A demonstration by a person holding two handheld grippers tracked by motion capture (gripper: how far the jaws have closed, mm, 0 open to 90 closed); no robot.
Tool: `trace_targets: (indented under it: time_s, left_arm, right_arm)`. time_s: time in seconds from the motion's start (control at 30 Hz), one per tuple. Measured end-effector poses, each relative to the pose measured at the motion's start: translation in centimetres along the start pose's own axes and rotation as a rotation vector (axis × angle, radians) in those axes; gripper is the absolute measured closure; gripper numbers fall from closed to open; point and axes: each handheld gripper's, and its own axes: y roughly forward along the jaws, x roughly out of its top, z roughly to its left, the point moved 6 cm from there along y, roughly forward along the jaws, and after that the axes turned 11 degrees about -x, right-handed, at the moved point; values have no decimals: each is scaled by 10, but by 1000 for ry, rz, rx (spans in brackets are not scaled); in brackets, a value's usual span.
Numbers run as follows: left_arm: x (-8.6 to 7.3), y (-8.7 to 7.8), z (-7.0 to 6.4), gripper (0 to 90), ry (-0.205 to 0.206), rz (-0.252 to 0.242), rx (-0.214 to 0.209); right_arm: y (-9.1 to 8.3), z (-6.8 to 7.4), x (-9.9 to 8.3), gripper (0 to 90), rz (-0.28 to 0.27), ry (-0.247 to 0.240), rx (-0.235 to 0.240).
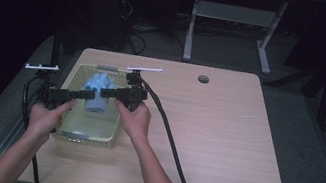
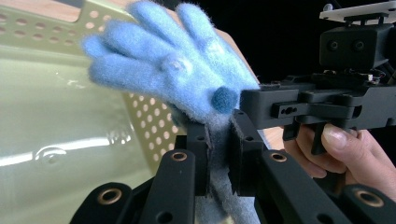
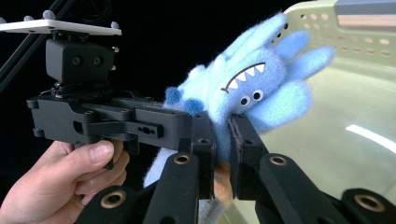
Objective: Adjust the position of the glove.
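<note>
High view: both the left gripper [image 1: 91,94] and right gripper [image 1: 105,92] clamp the blue glove [image 1: 98,91] over the basket [image 1: 87,136].

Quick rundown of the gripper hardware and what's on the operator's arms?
Both the left gripper and the right gripper are matte black, with brass-ringed pivot holes on the linkage arms, a white flat plate on top and a thick black cable trailing. Forearms are bare, no sleeves or gloves worn.

Fuzzy cloth, glossy plastic, matt black tongs

The fluffy light-blue knitted glove [image 2: 173,70] looks soft and hairy; the pale yellow-green perforated plastic basket [image 2: 56,135] shines smooth and glossy; the light wood-grain worktop [image 1: 224,133] is matt; both tongs' black jaws look matt plastic.
</note>
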Motion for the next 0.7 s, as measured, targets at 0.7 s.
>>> trace_targets:
  time_s: [0.7]
  left_arm:
    - [-15, -5, 40, 802, -60, 61, 58]
  right_arm:
    - [42, -11, -15, 818, 65, 34, -24]
